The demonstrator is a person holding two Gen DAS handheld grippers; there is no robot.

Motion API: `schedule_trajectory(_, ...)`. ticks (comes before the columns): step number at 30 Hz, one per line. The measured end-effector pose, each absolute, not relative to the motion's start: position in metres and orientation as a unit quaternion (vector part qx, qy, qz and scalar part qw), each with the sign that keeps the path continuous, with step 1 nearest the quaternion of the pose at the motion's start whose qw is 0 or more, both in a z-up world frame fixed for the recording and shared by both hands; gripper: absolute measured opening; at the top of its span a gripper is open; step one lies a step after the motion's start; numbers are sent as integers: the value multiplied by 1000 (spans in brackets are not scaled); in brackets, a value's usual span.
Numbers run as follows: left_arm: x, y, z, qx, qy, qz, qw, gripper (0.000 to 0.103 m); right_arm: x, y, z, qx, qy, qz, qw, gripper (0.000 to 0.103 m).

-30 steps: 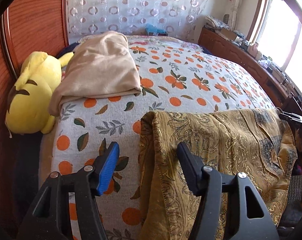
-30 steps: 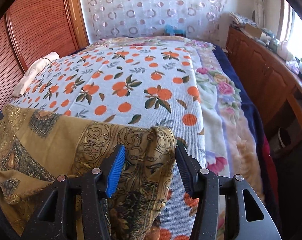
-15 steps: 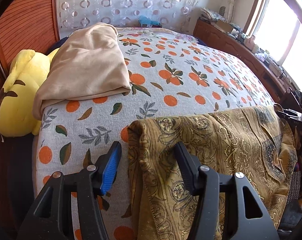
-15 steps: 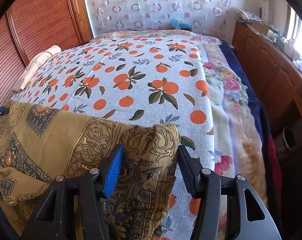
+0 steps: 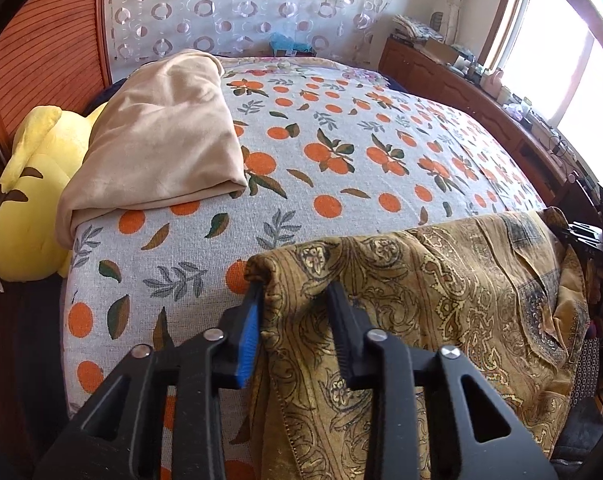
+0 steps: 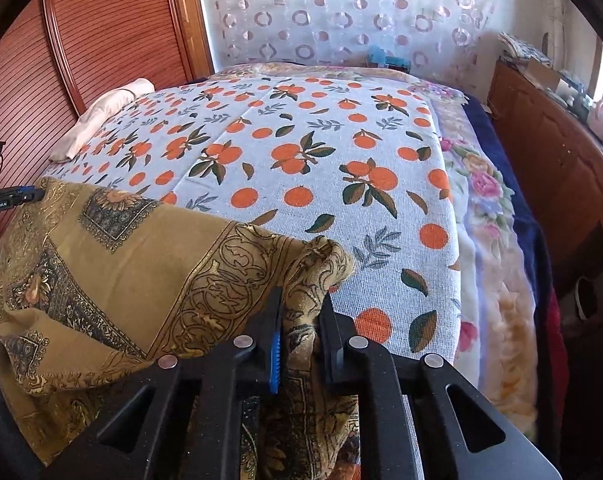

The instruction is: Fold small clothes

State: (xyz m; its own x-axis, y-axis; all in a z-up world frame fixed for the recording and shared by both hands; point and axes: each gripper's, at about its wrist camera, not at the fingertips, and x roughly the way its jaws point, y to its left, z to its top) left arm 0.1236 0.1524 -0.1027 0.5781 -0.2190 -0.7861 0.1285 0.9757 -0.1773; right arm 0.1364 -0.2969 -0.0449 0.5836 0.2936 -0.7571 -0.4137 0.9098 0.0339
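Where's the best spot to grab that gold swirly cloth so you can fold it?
Probably its two far corners. The gold cloth drapes over the bed's near edge, corners bunched upward. The left gripper and right gripper, coming from the near side, are closing on one corner each.

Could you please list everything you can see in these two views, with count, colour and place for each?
scarf: one, mustard gold with dark paisley print, draped over the near edge of the bed
bedspread: one, grey-white with orange fruit and green leaves, covering the bed
beige cloth: one, folded, far left of the bed
plush toy: one, yellow with brown marks, beside the bed at left
floral blanket: one, pastel with pink flowers, under the bedspread's right edge
curtain: one, white with ring pattern, behind the bed
cabinet: one, brown wood, along the right wall, small items on top
left tool: one, black with a blue pad, jaws closing on the scarf's left corner
right tool: one, black with a blue pad, jaws closing on the scarf's right corner
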Motion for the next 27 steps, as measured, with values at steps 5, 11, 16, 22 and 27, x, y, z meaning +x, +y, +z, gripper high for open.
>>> schedule_trajectory(5, 116, 153, -97, -56, 437, -99, 892, 9, 126, -297, -43, -67, 394, 198, 895, 13)
schedule_trajectory(11, 81, 146, -61, -66, 379, -116, 916, 7, 98, -301, -20, -48, 353, 202, 912, 12)
schedule_trajectory(16, 44, 143, -17, -66, 319, -121, 938, 6, 62, -303, 15, -51, 301, 205, 930, 11)
schedule_trajectory(22, 13, 148, 51, -66, 231, -120, 963, 6, 15, -305, 76, -65, 228, 211, 948, 11)
schedule_trajectory(27, 20, 155, 125, -39, 167, -110, 979, 6, -10, -306, 142, -85, 158, 216, 960, 11)
